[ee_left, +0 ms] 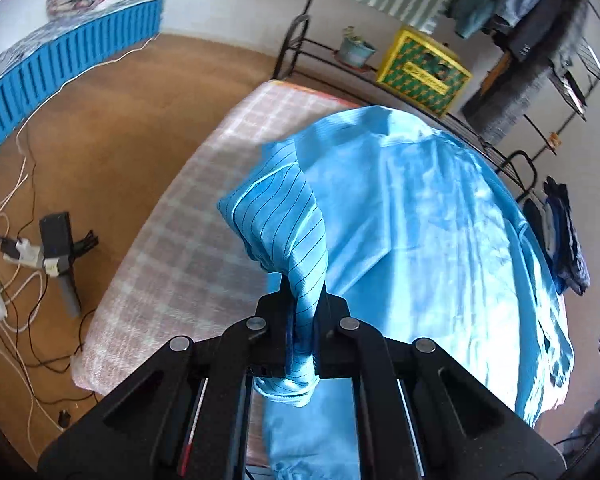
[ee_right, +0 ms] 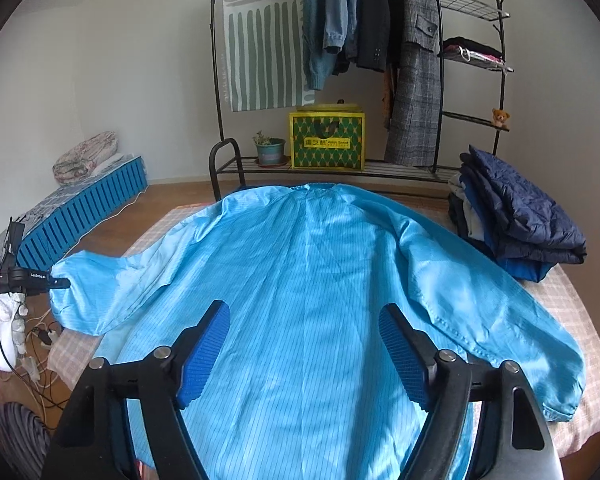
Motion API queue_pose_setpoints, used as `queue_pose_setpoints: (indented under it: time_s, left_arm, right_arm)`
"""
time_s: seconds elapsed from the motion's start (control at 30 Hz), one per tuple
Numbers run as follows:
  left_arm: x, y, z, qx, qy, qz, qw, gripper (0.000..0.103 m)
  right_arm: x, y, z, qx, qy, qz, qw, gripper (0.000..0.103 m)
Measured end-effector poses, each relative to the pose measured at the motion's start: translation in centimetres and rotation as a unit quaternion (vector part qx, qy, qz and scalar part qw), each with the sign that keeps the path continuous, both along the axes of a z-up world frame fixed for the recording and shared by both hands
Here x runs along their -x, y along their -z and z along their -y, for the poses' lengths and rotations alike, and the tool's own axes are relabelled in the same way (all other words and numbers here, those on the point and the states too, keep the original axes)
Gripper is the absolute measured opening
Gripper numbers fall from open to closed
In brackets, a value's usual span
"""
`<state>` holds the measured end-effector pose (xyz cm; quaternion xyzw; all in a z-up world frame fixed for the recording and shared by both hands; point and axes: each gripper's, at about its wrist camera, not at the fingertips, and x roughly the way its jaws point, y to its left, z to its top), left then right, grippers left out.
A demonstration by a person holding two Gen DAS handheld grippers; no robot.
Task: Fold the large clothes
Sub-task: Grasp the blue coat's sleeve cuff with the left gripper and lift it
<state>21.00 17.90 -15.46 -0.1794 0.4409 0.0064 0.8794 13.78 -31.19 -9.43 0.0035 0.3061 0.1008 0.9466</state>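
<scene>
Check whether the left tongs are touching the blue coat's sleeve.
Touching. The left wrist view shows the left tongs shut on the blue coat's sleeve, cloth pinched between the jaws.

Support surface: a low bed or mattress (ee_right: 580, 320) covered in a pink-and-white checked cloth, filling the lower centre of the right wrist view and running from the centre to the lower left of the left wrist view (ee_left: 172, 248).

Directly on it:
- A light blue garment (ee_right: 312, 280) with fine dark pinstripes, spread flat across most of the cover, neckline toward the top of the frame, sleeves out to left and right. The left sleeve end reaches the left edge of the cover. Same garment in the left wrist view (ee_left: 420, 220).
- A stack of folded clothes (ee_right: 516, 220), dark navy quilted item on top, at the right edge of the frame, just beside the garment's right shoulder.
</scene>
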Motion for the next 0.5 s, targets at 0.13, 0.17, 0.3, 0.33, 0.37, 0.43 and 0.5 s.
queue_pose_setpoints:
  time_s: [0.13,0.17,0.3,0.33,0.37,0.43,0.5]
  left_arm:
    - [0.4,-2.3,7.0,-0.056,0.086,0.039,0.994,0.004]
    - [0.7,-2.4,8.5,-0.069,0.104,0.044,0.9911,0.004]
    - [2.6,-1.7,12.7,-0.097,0.165,0.048,0.9804,0.004]
    - [3.2,-1.3,13.6,-0.107,0.177,0.046,0.9773,0.004]
    - [4.0,-0.9,14.3,-0.114,0.189,0.043,0.9744,0.004]
    - [5.9,0.1,15.2,-0.133,0.206,0.04,0.9685,0.004]
    - [7.6,1.1,15.7,-0.148,0.22,0.032,0.9636,0.004]
  right_arm:
    - [-0.1,0.9,0.1,-0.007,-0.008,-0.009,1.0,0.075]
    - [-0.2,1.2,0.2,-0.013,-0.009,-0.015,1.0,0.075]
    - [-2.1,2.5,0.1,-0.049,-0.035,-0.057,0.997,0.074]
    - [-2.8,2.7,-0.2,-0.056,-0.048,-0.066,0.995,0.072]
    - [-3.7,2.9,-0.4,-0.062,-0.061,-0.072,0.994,0.072]
    - [-6.1,3.2,-1.2,-0.082,-0.086,-0.088,0.989,0.072]
    - [-9.2,3.5,-2.0,-0.119,-0.107,-0.109,0.981,0.072]
